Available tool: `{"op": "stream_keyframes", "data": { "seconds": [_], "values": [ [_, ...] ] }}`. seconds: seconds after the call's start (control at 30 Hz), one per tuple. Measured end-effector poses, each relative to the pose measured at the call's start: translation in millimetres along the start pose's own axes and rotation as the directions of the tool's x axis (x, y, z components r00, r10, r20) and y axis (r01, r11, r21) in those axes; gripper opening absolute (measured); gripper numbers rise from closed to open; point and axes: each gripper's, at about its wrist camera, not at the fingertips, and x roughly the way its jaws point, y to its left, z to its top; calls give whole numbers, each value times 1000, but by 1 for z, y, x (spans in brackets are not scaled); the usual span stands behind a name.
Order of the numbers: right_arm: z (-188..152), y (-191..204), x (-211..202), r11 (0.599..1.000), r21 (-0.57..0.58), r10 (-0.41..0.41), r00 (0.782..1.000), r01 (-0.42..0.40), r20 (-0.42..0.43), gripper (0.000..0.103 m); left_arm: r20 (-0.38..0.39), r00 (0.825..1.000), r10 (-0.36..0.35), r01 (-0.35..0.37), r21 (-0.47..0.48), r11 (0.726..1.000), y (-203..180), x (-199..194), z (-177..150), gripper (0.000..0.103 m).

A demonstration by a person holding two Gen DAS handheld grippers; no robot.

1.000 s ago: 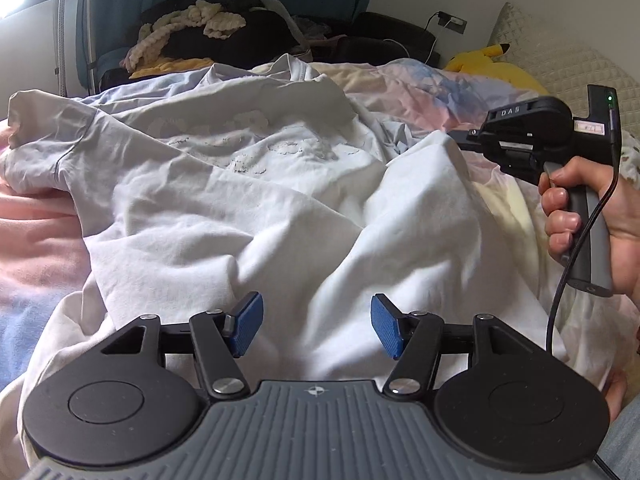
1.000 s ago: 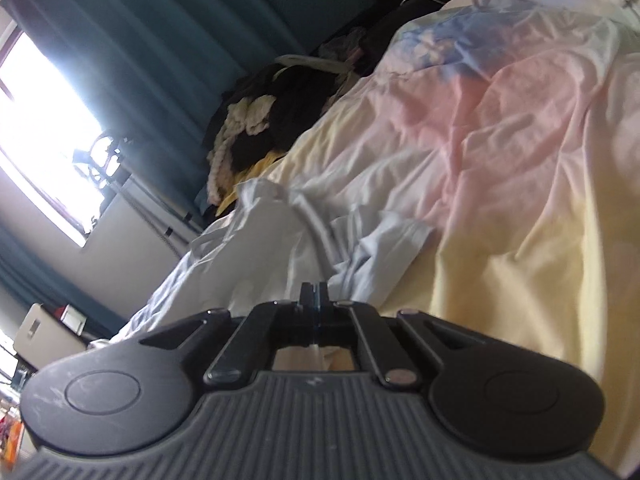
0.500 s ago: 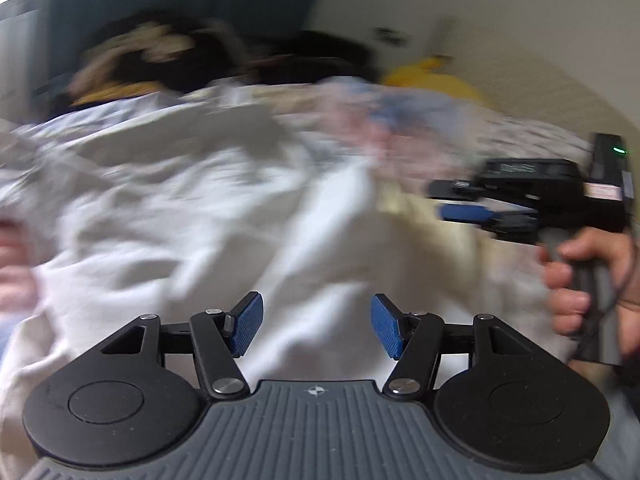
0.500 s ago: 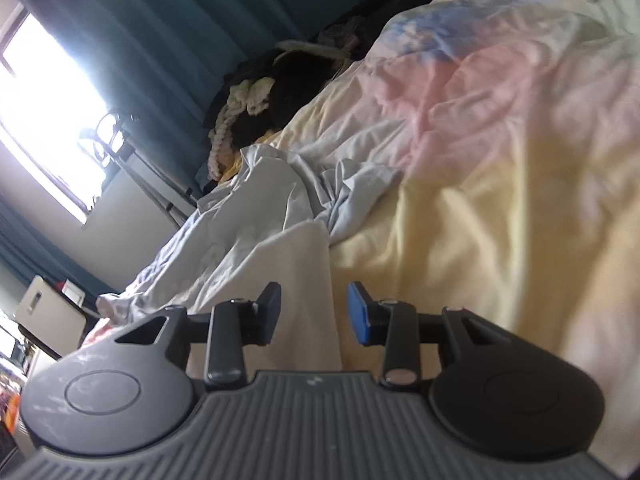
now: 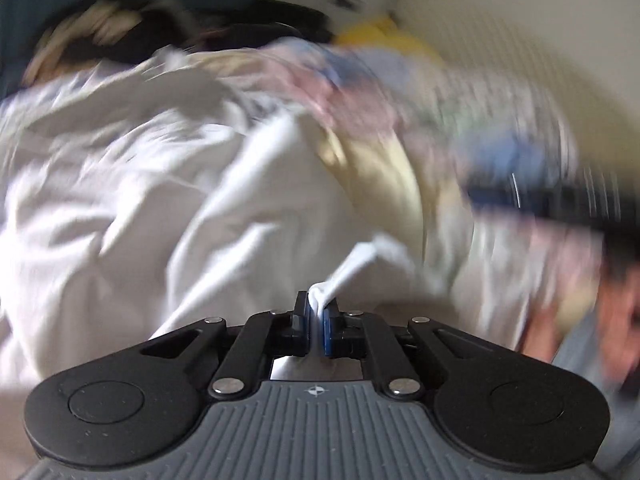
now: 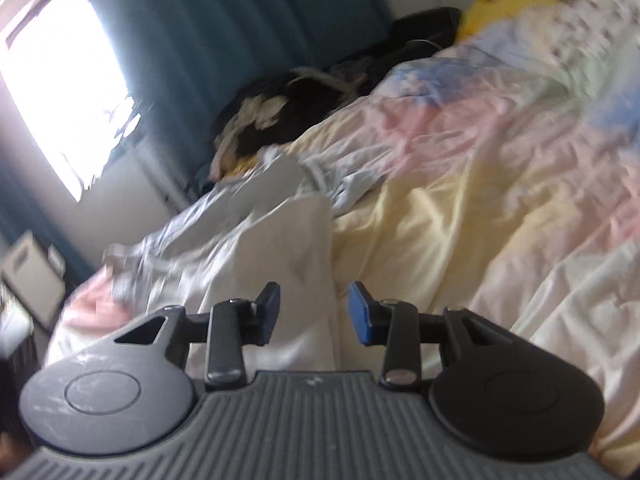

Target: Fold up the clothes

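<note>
A white garment [image 5: 168,208] lies crumpled across the bed; it also shows in the right wrist view [image 6: 276,256]. My left gripper [image 5: 317,320] is shut on a pinched fold of the garment's near edge [image 5: 344,276], which stretches up to the right. My right gripper [image 6: 314,314] is open and empty, just above the garment's right edge where it meets the yellow sheet. In the blurred left wrist view the right gripper [image 5: 532,196] appears as a dark and blue smear at the right.
The bed has a pastel pink, yellow and blue sheet [image 6: 480,168]. A pile of dark clothes [image 6: 304,108] lies at the far end by teal curtains [image 6: 224,48]. A yellow plush [image 6: 500,4] sits near the pillow. A bright window [image 6: 60,72] is at left.
My left gripper has closed on a fold of the white garment and swings fast, blurring its view. My right gripper, shut a second ago, has opened wider and pulled back.
</note>
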Motion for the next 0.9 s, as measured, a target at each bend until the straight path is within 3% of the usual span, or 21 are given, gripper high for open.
{"op": "stream_keyframes", "data": {
  "seconds": [0.13,0.27,0.37,0.5,0.63,0.7,0.73,0.8,0.87,0.9],
  "values": [
    [-21,37,6,975,-223,-2,993,-24,-114,39,47,994,-98,104,-173,979,22,-10,3,7],
    [-43,74,14,899,-432,-33,972,-71,-231,39,75,987,-143,159,-281,946,35,-12,4,7],
    [-58,89,26,845,-530,-92,959,-67,-268,37,86,982,-167,186,-340,922,41,-15,4,7],
    [-60,81,43,833,-551,-209,948,43,-241,36,84,985,-149,169,-340,925,42,-16,4,7],
    [-41,57,50,905,-423,-169,952,47,-255,34,82,989,-126,144,-288,947,36,-17,3,8],
    [-30,46,57,940,-341,-103,952,-2,-290,12,74,991,-112,127,-262,957,32,-17,2,9],
    [-26,43,59,947,-322,-79,950,-23,-301,6,67,992,-111,125,-258,958,32,-17,2,9],
    [-19,43,59,941,-337,-69,948,-41,-310,3,53,993,-103,113,-249,962,32,-15,1,13],
    [-14,45,62,912,-411,-129,943,-9,-307,2,38,996,-82,88,-238,967,31,-13,1,31],
    [-12,43,64,893,-450,-170,940,20,-296,2,30,997,-73,78,-240,968,31,-11,1,33]
  ]
}}
